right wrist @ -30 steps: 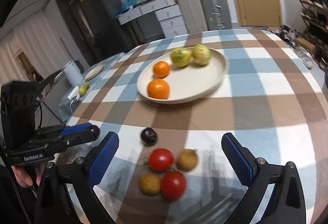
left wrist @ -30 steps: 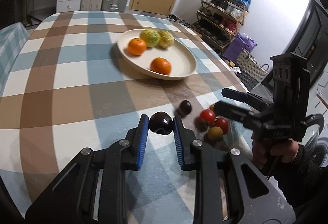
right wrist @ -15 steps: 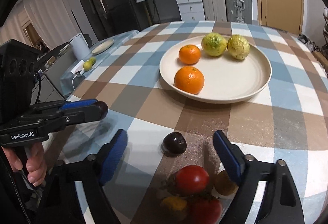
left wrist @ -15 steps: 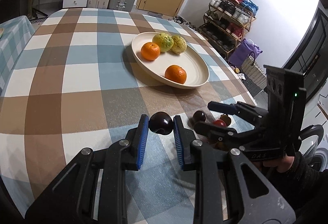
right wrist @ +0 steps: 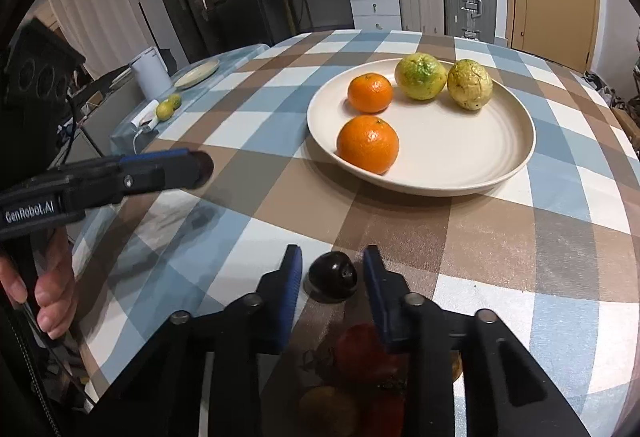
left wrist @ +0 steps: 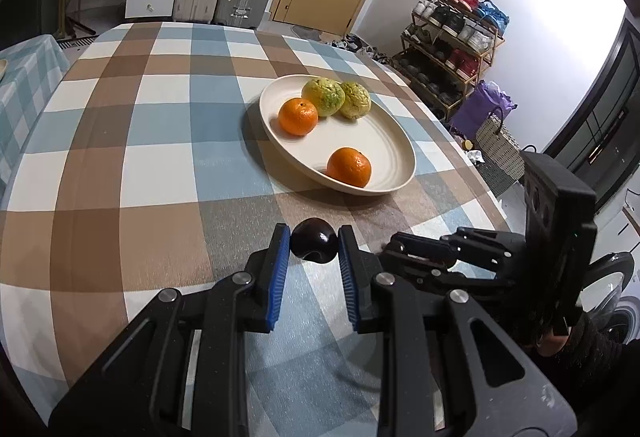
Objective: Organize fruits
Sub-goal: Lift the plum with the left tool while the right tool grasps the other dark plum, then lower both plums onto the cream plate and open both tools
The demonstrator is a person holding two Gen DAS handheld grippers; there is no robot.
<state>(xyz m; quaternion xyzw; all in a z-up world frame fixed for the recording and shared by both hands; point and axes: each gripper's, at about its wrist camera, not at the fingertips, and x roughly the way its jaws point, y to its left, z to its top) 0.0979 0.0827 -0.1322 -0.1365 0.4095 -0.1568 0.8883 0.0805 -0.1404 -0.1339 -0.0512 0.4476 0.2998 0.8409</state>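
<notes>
**Left wrist view:** the left tongs (left wrist: 313, 251) are clamped on a dark plum (left wrist: 313, 245), held clear of the checked tabletop (left wrist: 160, 173). Beyond the tips stands a cream plate (left wrist: 384, 141) with two oranges (left wrist: 298, 116) and two yellow-green fruits (left wrist: 323, 96).

**Right wrist view:** the right tongs (right wrist: 332, 273) are closed about a second dark plum (right wrist: 332, 279), which rests on the tabletop between the blue pads. A red tomato (right wrist: 360, 347) lies in shadow beneath the tongs.

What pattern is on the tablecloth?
The tablecloth is checked in blue, brown and white squares, clearest in the left wrist view.
</notes>
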